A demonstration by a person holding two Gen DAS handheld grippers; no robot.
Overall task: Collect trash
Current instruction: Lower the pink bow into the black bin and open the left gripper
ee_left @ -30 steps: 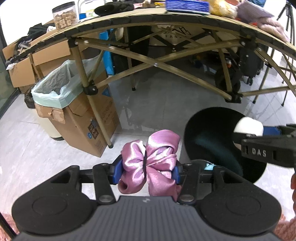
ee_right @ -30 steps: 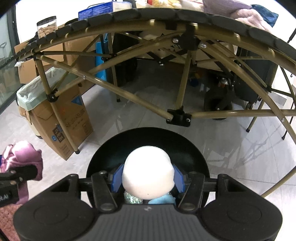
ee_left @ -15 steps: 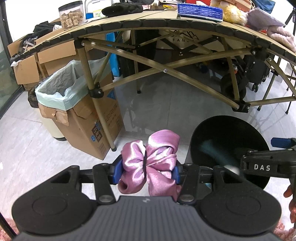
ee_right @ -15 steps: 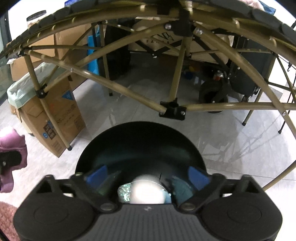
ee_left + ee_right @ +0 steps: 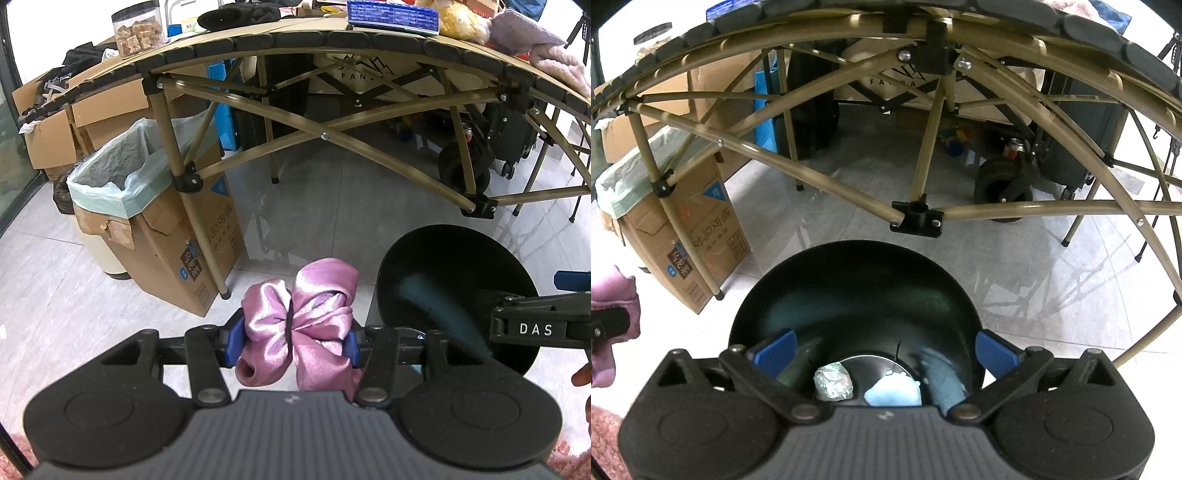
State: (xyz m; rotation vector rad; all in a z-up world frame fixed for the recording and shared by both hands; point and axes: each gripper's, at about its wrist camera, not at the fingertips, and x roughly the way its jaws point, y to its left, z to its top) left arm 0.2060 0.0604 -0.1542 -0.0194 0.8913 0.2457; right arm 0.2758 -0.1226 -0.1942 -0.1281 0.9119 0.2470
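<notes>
Moments earlier clamped on a white ball, the right gripper [image 5: 884, 352] had just spread wide and empty over the black bin [image 5: 849, 280], while the left gripper [image 5: 291, 341] pinched a pink bow [image 5: 301, 321] at nine o'clock of it.

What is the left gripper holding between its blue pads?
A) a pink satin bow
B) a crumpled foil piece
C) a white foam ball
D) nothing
A: in the left wrist view, the left gripper has its blue pads pressed on both sides of the pink satin bow.
</notes>
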